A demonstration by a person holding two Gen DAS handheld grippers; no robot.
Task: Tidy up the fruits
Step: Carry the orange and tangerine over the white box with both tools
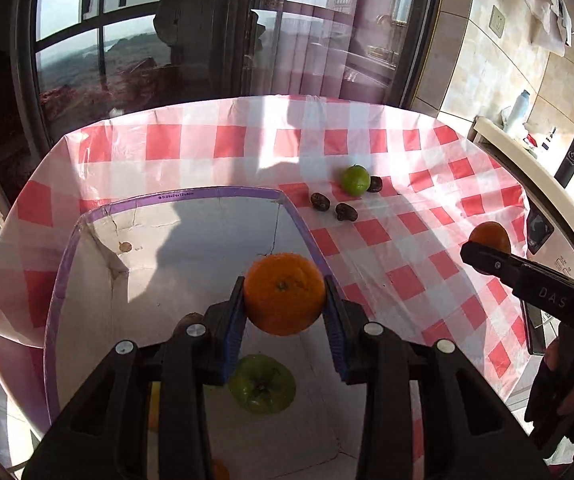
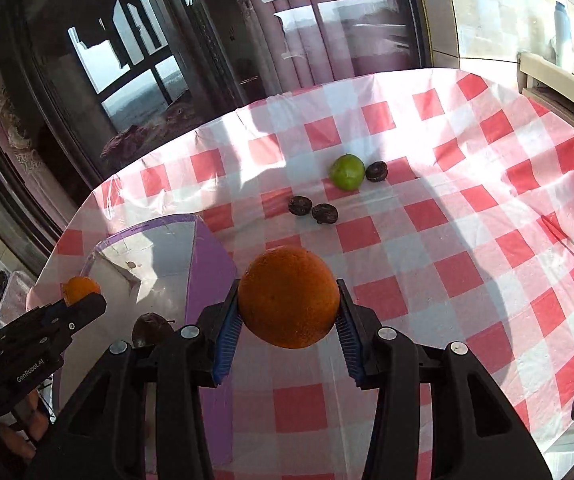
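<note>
Daylight pouring through the window [image 1: 135,40]; hard shadows on the checked tablecloth [image 2: 467,240]; glare patches; fisheye edges bending, dark.

Glossy plastic checked tablecloth [image 2: 467,240]; matt white cardboard box [image 1: 191,240]; dimpled orange [image 1: 284,294] peel.

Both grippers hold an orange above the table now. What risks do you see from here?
1. The left gripper pinches its round orange only at the sides; it may slip out.
2. Dropped here, it could hit the green tomato-like fruit in the white purple-edged box.
3. The right gripper holds its orange over the checked cloth, outside the box.
</note>
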